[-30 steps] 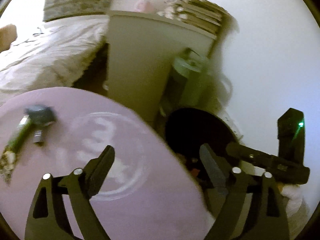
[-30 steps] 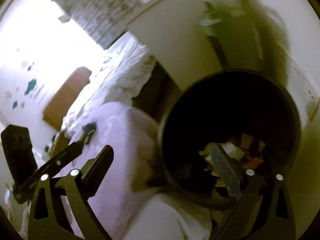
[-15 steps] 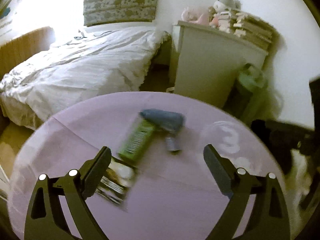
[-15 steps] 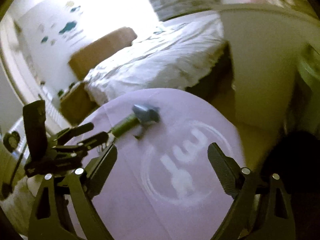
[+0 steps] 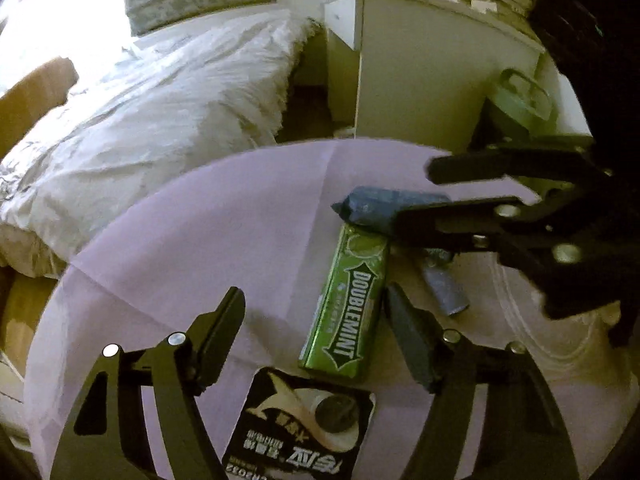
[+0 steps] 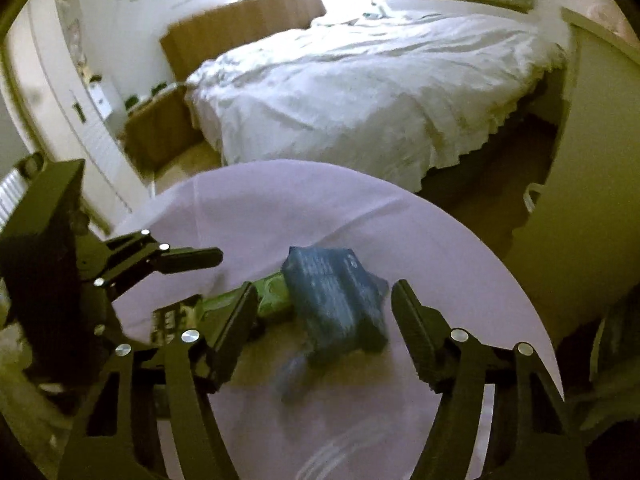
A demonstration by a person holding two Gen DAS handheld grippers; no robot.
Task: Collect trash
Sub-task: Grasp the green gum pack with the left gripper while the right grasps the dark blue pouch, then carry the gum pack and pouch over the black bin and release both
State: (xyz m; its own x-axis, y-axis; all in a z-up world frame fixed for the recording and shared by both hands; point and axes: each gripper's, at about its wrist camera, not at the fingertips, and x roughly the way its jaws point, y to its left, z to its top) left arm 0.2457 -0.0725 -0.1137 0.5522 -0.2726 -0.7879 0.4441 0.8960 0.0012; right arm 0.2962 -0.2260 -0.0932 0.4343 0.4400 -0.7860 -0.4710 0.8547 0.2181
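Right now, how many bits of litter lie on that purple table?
4: green gum pack mid-table, blue wrapper at its far end, grey scrap beside, black card nearest. Grippers may hide more.

The round desk (image 5: 224,216) wore a lilac cloth; on it lay a green Doublemint gum pack (image 5: 350,304), a crumpled blue wrapper (image 5: 376,210), a small grey piece (image 5: 446,292) and a black printed packet (image 5: 308,428).

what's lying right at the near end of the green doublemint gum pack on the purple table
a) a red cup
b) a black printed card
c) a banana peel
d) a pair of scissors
b, in the left wrist view a black printed card lies flat on the purple table just below the near end of the green gum pack, between the left gripper's fingers.
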